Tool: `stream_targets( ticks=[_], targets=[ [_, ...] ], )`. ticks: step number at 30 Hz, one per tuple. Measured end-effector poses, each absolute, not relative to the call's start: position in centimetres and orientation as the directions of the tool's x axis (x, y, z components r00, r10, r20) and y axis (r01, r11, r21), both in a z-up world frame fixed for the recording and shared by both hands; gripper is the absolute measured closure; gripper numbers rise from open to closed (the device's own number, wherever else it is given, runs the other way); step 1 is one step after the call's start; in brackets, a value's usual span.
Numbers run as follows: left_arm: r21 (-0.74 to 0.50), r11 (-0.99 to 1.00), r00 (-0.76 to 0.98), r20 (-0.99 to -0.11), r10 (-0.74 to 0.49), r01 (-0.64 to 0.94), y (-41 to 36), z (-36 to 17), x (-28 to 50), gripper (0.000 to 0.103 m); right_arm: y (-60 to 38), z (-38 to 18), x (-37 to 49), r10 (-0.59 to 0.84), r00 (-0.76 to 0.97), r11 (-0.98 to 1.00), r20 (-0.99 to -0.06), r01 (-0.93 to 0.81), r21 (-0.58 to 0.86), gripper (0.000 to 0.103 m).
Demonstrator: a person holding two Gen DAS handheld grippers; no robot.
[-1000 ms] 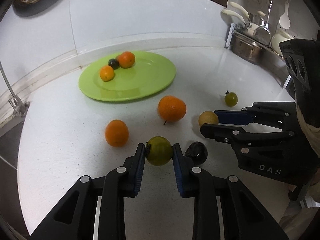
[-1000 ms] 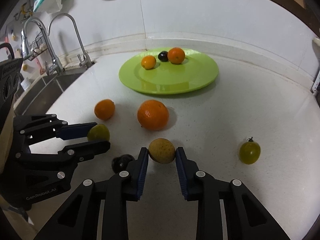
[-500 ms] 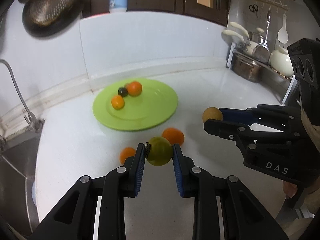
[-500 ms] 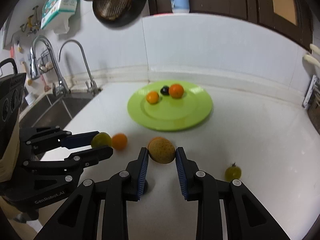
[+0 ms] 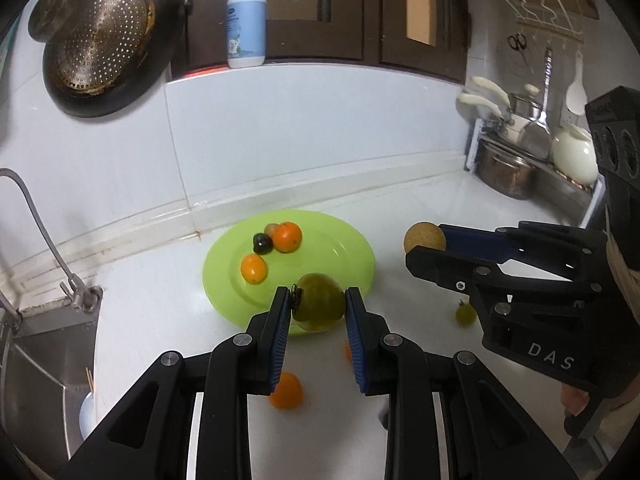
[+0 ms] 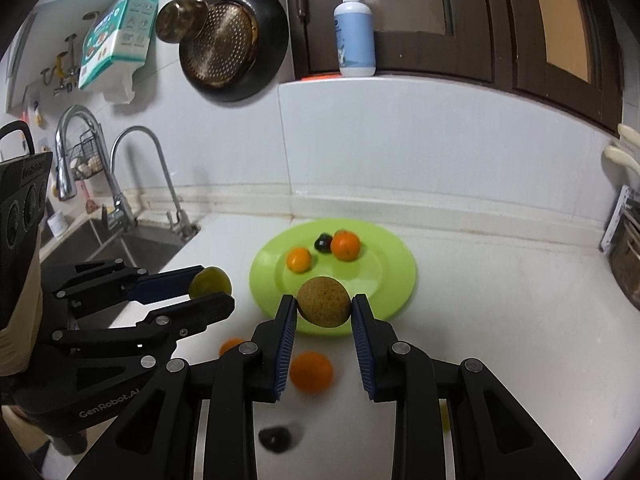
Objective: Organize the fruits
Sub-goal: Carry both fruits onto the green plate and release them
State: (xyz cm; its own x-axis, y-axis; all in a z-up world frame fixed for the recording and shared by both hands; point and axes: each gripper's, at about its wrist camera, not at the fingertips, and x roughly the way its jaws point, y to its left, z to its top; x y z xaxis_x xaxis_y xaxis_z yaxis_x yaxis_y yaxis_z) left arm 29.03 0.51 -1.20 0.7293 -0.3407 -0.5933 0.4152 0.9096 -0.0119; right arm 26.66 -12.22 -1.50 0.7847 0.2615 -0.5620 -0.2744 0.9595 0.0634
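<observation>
My left gripper [image 5: 318, 310] is shut on a green fruit [image 5: 320, 307] and holds it in the air above the near rim of the green plate [image 5: 352, 252]. My right gripper [image 6: 324, 312] is shut on a tan round fruit [image 6: 324, 301], also raised over the plate's [image 6: 392, 276] near edge. The plate holds two oranges [image 5: 287, 237] [image 5: 253, 268] and a dark fruit [image 5: 262, 243]. On the counter below lie two oranges [image 6: 311, 372] [image 6: 231, 346], a dark fruit [image 6: 275, 438] and a small green fruit [image 5: 465, 314].
A sink [image 6: 132, 246] with taps [image 6: 140, 168] lies to the left. A pot and utensil rack [image 5: 516, 172] stands at the right. A soap bottle [image 5: 246, 20] sits on the ledge and a strainer pan [image 5: 100, 44] hangs on the wall.
Both grippers have lifted their fruits higher off the counter and moved forward toward the plate. The loose fruits on the counter now lie below the fingers.
</observation>
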Motion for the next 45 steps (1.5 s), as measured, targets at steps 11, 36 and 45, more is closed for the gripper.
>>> stream_targets(
  ticks=[11, 36, 45],
  targets=[
    [-0.015, 0.921, 0.721, -0.617, -0.315, 0.389, 0.0, -1.4, 34.4, 0.075, -11.7, -1.7, 31.4, 0.253, 0.779, 0.964, -0.573, -0.256, 0.078, 0.074],
    [-0.041, 0.926, 0.621, -0.730, -0.284, 0.375, -0.7, -7.4, 44.5, 0.075, -12.3, -7.6, 41.6, 0.206, 0.675, 0.977, -0.709, -0.179, 0.114, 0.074],
    [0.002, 0.935, 0.658, -0.711, -0.248, 0.355, -0.2, -6.6, 43.9, 0.064, -12.2, -8.2, 42.2, 0.199, 0.672, 0.979, -0.714, -0.170, 0.113, 0.068]
  ],
)
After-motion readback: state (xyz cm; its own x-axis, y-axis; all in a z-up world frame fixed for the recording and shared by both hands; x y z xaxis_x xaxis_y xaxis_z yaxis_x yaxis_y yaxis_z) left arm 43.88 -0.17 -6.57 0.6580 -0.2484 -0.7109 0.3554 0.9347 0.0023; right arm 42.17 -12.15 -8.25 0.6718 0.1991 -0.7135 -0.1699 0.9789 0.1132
